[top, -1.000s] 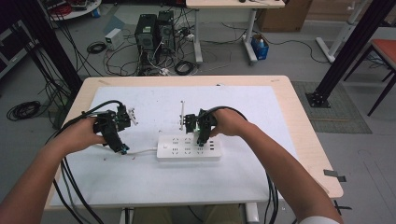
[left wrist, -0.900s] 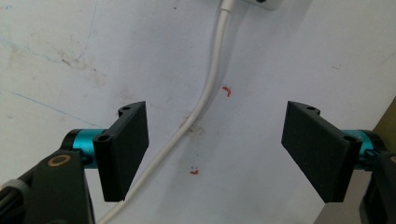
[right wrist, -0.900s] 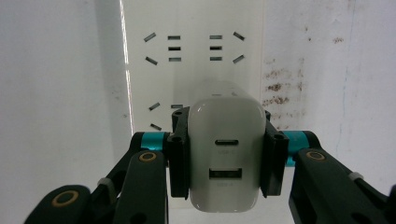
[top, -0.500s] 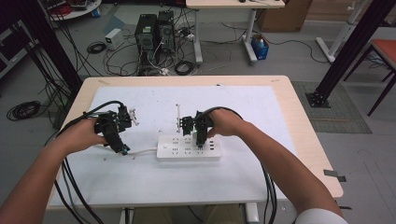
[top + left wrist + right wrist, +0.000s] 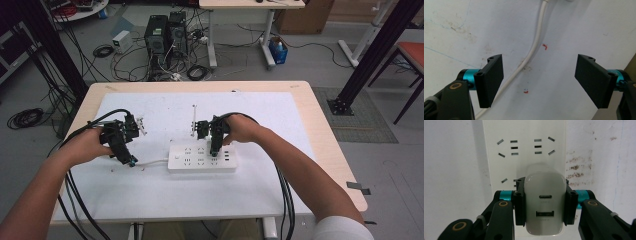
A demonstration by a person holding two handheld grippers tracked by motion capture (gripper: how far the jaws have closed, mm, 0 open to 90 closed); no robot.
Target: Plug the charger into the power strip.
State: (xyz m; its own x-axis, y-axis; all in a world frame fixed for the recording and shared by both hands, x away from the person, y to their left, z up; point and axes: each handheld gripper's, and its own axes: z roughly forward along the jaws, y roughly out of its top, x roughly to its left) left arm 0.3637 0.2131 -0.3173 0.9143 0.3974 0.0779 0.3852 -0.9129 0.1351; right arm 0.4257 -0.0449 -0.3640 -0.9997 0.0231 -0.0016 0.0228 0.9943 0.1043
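A white power strip (image 5: pixel 201 157) lies flat near the middle of the white table top (image 5: pixel 260 115), its white cord (image 5: pixel 152 162) running off to the left. My right gripper (image 5: pixel 215 148) points down over the strip and is shut on a white USB charger (image 5: pixel 544 208), held just above the sockets of the power strip (image 5: pixel 524 152). My left gripper (image 5: pixel 131 162) stands open at the left, close above the table. In the left gripper view the cord (image 5: pixel 534 47) passes between the two black pads (image 5: pixel 491 80) without touching them.
The table's wooden edge (image 5: pixel 327 130) frames the white top. Black cables trail from both grippers toward the front edge. On the floor behind the table stand computer towers (image 5: pixel 165 35) among loose wires, with black frame posts at both sides.
The right gripper with the charger has shifted slightly left over the power strip and then settled. The left gripper has stayed where it was.
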